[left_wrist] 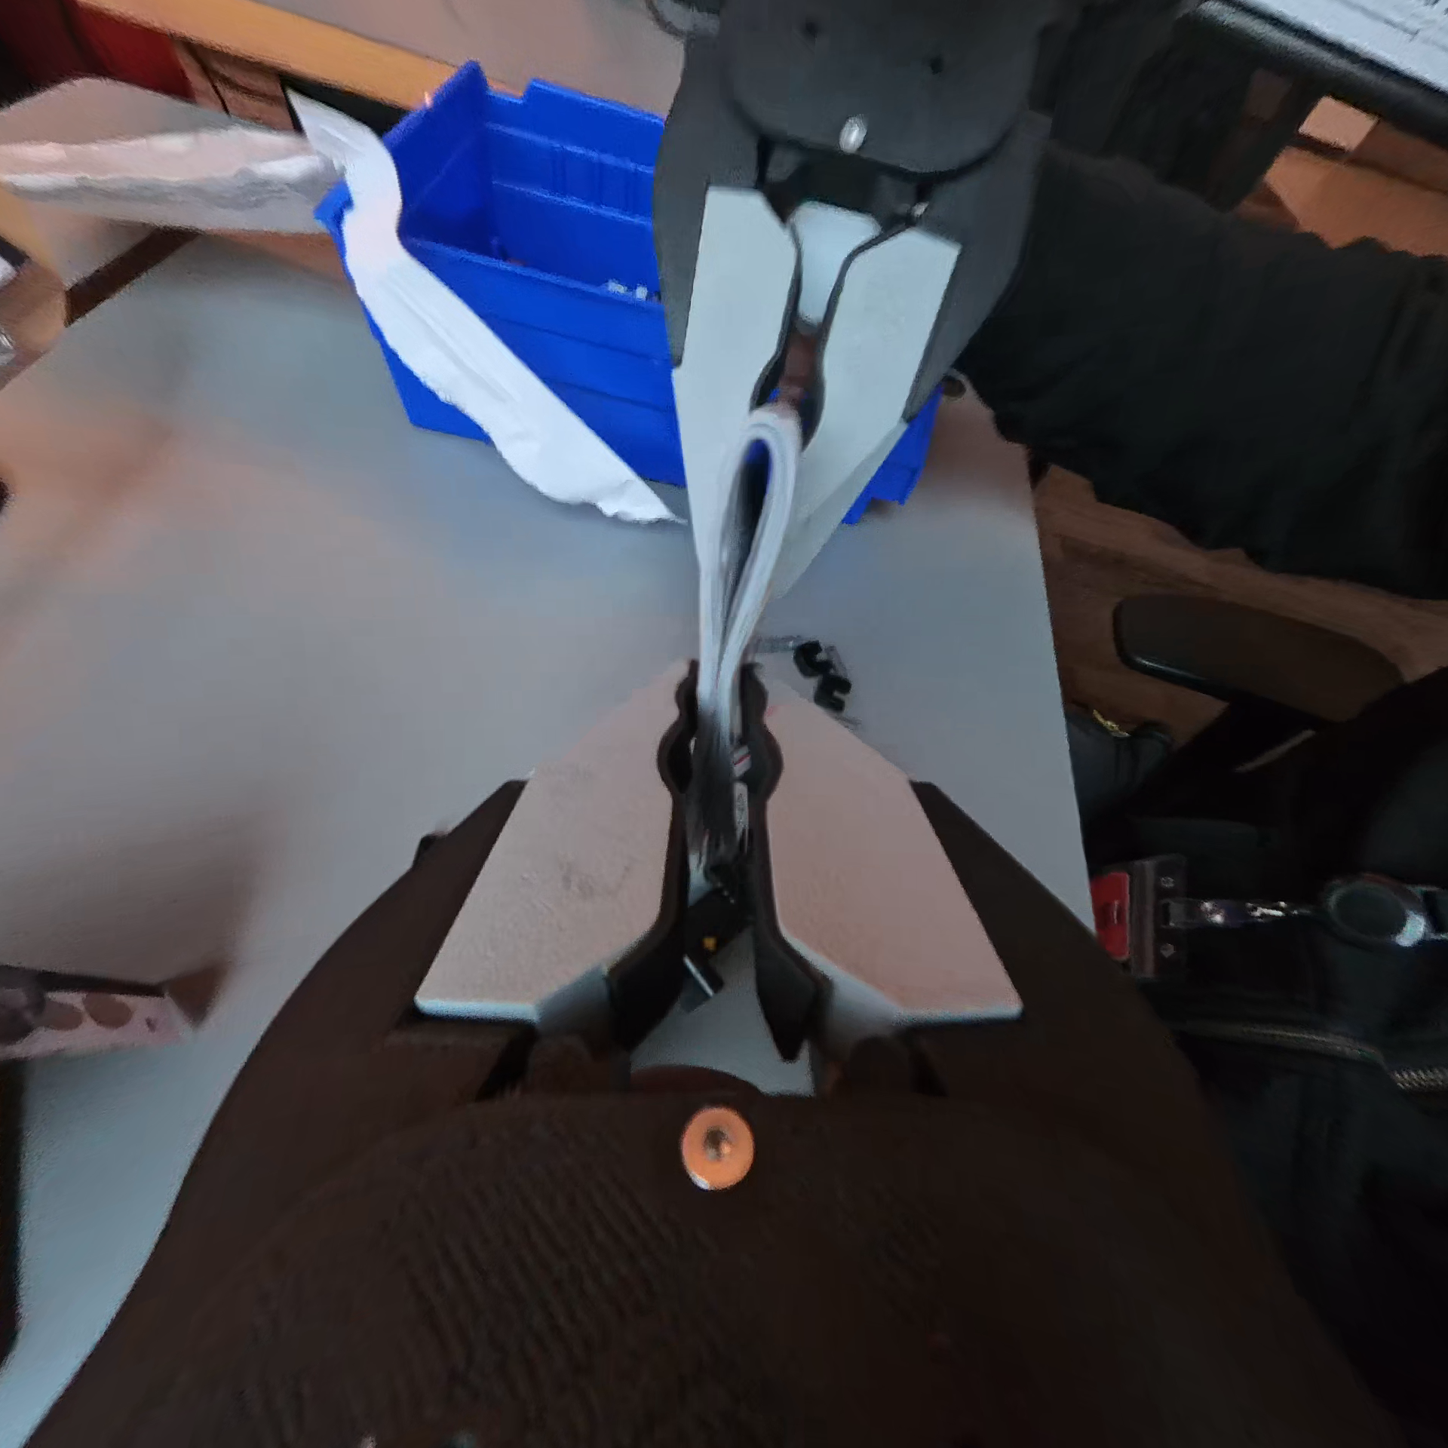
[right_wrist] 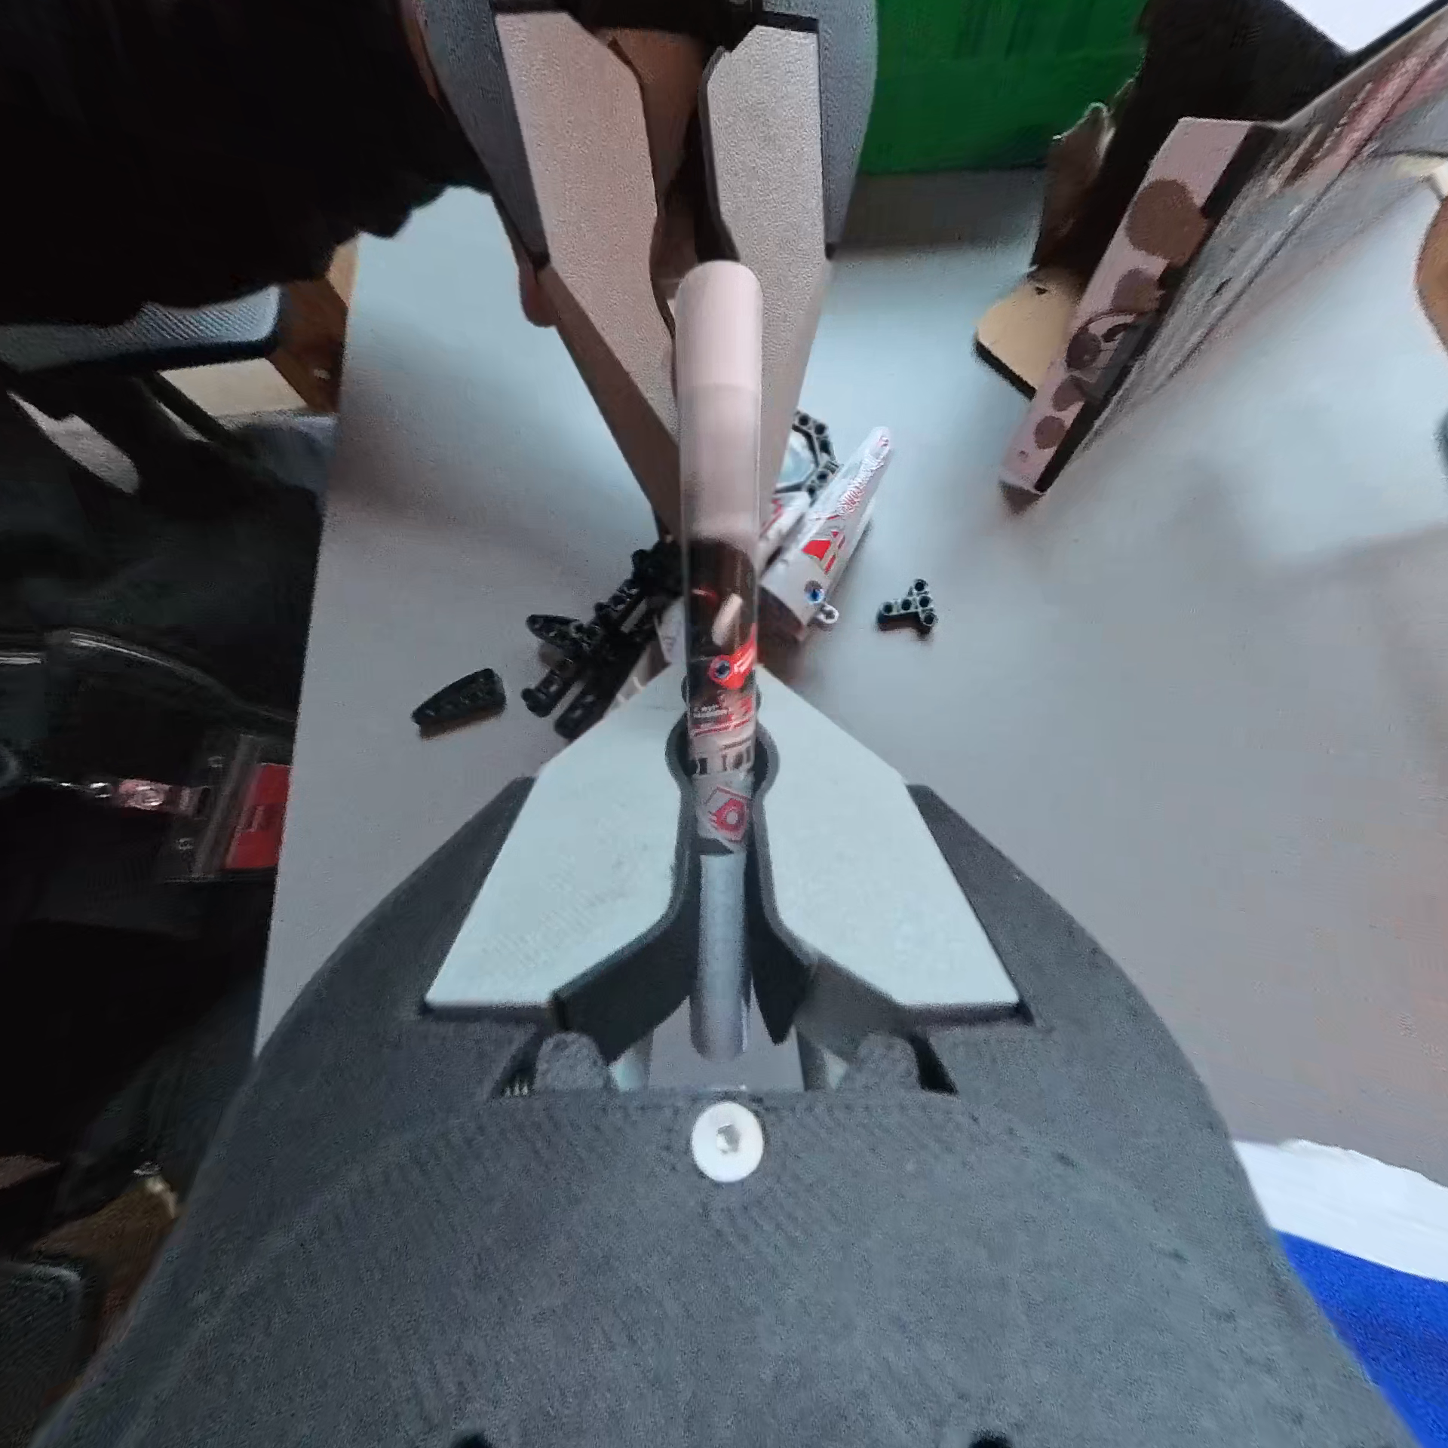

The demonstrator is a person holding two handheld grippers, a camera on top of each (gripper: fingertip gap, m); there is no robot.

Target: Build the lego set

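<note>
A thin instruction booklet hangs edge-on between my two grippers above the grey table. My left gripper is shut on its near end. My right gripper, coming from the far side, is shut on its folded end. In the right wrist view my right gripper clamps the booklet, and the left gripper holds the far end. Below lie black lego beams, a white and red part-built model and a small black T-piece. Black pieces also show in the left wrist view.
A blue bin with small parts stands at the back, with torn white paper draped over its edge. A printed cardboard box stands beside the lego pieces. The table edge borders a chair and dark bags. Left and right tips are no more than a few centimetres apart.
</note>
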